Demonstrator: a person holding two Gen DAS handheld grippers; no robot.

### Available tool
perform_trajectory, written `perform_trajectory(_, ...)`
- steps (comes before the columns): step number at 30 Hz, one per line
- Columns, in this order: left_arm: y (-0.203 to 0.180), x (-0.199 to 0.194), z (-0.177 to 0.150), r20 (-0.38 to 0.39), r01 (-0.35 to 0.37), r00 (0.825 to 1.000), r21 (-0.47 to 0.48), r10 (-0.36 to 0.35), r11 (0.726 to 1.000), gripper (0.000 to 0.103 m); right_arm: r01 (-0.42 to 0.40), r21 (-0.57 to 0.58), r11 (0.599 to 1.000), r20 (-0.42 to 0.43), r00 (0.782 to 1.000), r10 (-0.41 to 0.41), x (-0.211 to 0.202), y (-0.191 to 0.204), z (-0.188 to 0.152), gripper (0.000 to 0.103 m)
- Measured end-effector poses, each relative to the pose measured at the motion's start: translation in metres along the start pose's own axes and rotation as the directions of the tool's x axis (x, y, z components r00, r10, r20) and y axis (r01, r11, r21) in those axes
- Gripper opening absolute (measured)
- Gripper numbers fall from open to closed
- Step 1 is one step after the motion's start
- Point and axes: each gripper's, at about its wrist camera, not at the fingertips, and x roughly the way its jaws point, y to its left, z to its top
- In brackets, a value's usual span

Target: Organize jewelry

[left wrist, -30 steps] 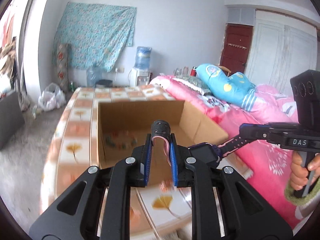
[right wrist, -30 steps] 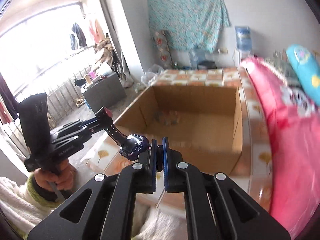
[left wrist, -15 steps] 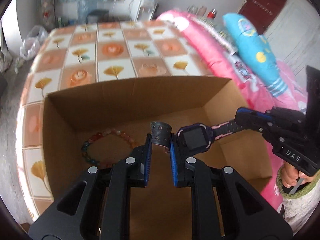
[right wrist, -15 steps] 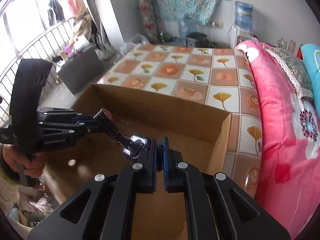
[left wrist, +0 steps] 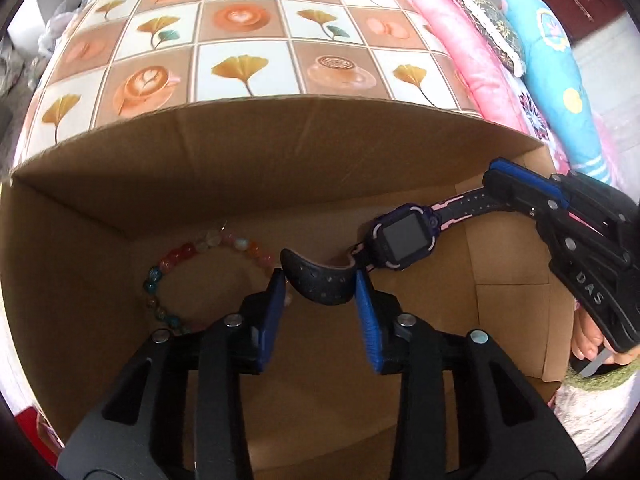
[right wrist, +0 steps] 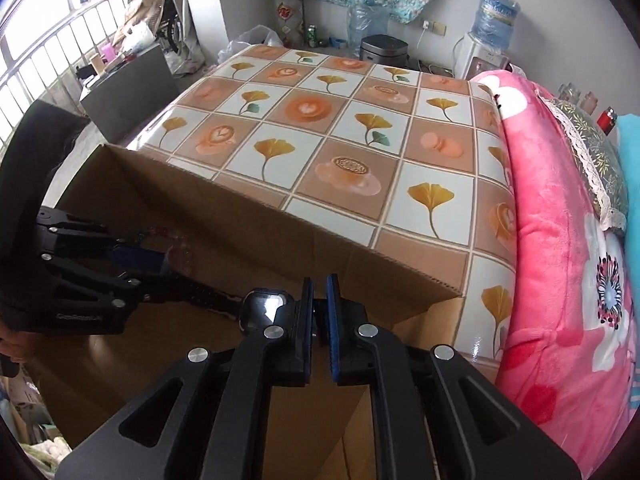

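Hanging inside a cardboard box (left wrist: 248, 168), a watch (left wrist: 402, 242) is held by one strap.

The watch, purple-cased with pink-trimmed black straps, is seen above the box floor, its dark screen facing up. Its far strap is pinched between the nearly closed fingers of the right gripper (right wrist: 319, 304). Its near strap curls between the blue pads of the left gripper (left wrist: 320, 300), whose jaws are opening; the pads are not seen pressing on it. A bead bracelet (left wrist: 188, 276) is lying on the box floor, just left of the left gripper. The box is set on a table (right wrist: 320, 128) covered in a leaf-and-cup cloth, and a pink blanket (right wrist: 560, 260) is seen beside the table.
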Motion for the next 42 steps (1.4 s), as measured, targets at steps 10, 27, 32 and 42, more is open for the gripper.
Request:
perform_trajectory(10, -0.005, -0.044, -0.017, 0.079, 0.012, 0.997, 0.022, -0.014, 1.000, 0.044, 0.012, 0.011, 1.000, 0.117, 0.993, -0.013, -0.037, -0.001, 0.005, 0.018)
perform_trajectory(27, -0.022, -0.173, -0.186, 0.452, -0.052, 0.892, 0.147, -0.020, 0.988, 0.075, -0.052, 0.007, 0.999, 0.409, 0.911, 0.044, -0.192, 0.053, -0.103, 0.072)
perform_trajectory(32, -0.004, -0.152, -0.246, 0.456, -0.049, 0.890, 0.067, 0.013, 0.997, 0.082, -0.108, 0.081, 0.991, 0.413, 0.908, 0.065, -0.191, 0.073, -0.180, 0.089)
perform_trajectory(42, 0.009, -0.038, -0.257, 0.302, -0.239, 0.922, -0.050, 0.243, 0.970, 0.083, 0.005, 0.281, 0.960, 0.111, 0.993, -0.038, -0.086, 0.096, -0.253, 0.089)
